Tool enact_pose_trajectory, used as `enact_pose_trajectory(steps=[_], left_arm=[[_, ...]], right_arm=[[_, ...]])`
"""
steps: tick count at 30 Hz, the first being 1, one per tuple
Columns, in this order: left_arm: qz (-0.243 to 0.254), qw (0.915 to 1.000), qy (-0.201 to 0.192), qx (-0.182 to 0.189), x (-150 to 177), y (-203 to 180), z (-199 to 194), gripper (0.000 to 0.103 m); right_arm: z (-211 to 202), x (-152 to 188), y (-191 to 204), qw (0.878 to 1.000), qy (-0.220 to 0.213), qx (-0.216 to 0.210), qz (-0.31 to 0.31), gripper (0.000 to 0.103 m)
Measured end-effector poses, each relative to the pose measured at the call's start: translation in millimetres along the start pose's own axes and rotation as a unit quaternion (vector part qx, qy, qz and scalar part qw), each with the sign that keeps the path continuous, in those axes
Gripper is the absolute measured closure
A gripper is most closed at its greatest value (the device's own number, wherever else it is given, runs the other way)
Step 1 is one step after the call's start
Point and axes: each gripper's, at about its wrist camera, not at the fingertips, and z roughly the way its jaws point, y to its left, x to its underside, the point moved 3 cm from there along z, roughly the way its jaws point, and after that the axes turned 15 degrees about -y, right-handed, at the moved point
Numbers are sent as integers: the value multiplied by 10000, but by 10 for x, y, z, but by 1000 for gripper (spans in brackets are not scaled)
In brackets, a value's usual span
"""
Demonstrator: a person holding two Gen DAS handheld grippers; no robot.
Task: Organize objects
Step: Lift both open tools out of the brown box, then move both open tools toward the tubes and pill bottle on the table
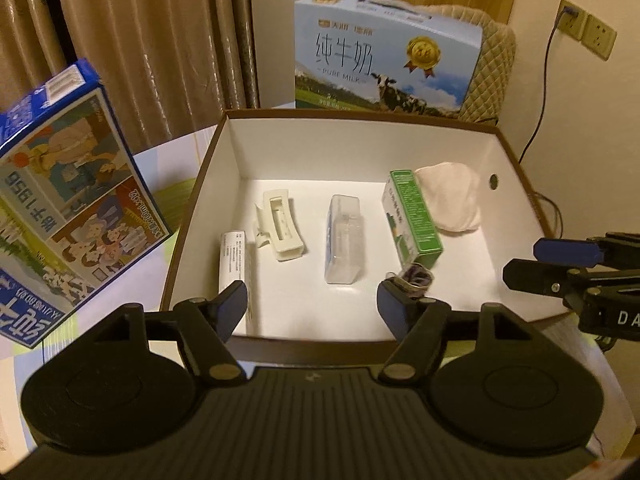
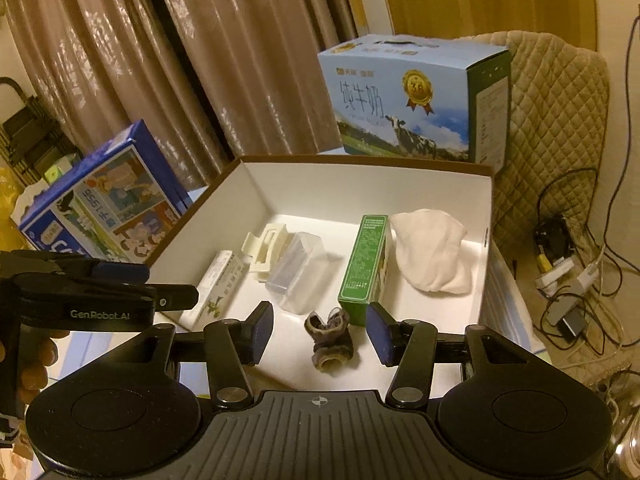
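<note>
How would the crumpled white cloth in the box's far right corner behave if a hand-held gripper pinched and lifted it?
The white cloth lies bunched in soft folds, so it would likely droop and change shape when lifted. It looks light, so a pinch on one fold may unfurl the rest. It rests beside the green carton, so dragging it might nudge that carton.

Before me is a table (image 1: 176, 148) with a pale patterned cover; on it stands the open white box (image 1: 516, 184) with brown rim; left of it lies a blue milk carton (image 1: 68, 200); behind it stands a light blue milk case (image 1: 384, 56).
</note>
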Motion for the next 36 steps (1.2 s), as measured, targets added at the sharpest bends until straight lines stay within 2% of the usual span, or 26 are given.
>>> enact_pose_trajectory(steps=[14,25,36], left_arm=[[-231,9994,-257,-16,335,119,-872,26],[-515,9985,-197,-30,750,223,-1425,25],[-657,9977,-139,-81,1099,418,-1802,24]], right_arm=[[-682,196,326,9997,-228,64,53,54],[-1046,503,631,9997,-160,149,73,54],[-1280,781,900,9997,-128,206,78,54]])
